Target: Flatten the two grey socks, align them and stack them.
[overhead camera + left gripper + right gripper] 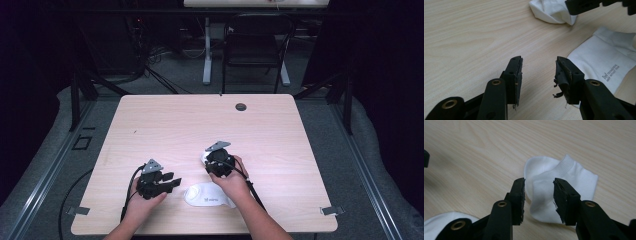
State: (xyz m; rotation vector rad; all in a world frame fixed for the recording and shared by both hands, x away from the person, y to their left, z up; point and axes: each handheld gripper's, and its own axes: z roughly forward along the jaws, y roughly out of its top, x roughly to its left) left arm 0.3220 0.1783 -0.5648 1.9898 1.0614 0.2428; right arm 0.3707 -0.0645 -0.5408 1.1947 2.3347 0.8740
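Crumpled sock [559, 185] btwn open right tongs [539, 185], untouched; left tongs [539, 65] open, empty, beside flat sock [601, 65].

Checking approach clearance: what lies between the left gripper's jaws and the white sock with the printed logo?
Only bare wooden table. In the left gripper view the left gripper stands open over the wood, with the logo sock just to the side of one jaw.
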